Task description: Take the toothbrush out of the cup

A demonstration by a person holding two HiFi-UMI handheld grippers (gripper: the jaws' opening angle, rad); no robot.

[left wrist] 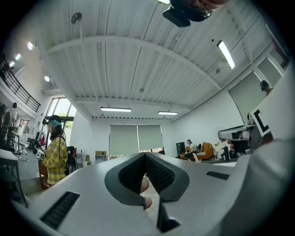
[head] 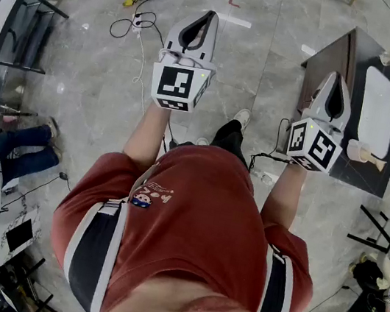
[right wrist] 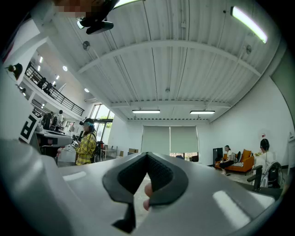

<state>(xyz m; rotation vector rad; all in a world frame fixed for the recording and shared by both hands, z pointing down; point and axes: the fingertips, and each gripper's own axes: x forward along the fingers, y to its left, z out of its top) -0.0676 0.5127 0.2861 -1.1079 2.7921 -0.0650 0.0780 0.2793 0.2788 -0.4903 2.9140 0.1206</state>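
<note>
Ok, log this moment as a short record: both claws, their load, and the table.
left claw: shut, empty
right claw: shut, empty
table: dark top, to the person's right
on table: white tray, cream cup beside it
toothbrush: too small to tell
task: not yet begun

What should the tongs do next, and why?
Probably swing the right tongs over to the table and lower them toward the cup. Right now they are shut, hold nothing and point out across the room, and the cup sits off to their right, untouched.
</note>
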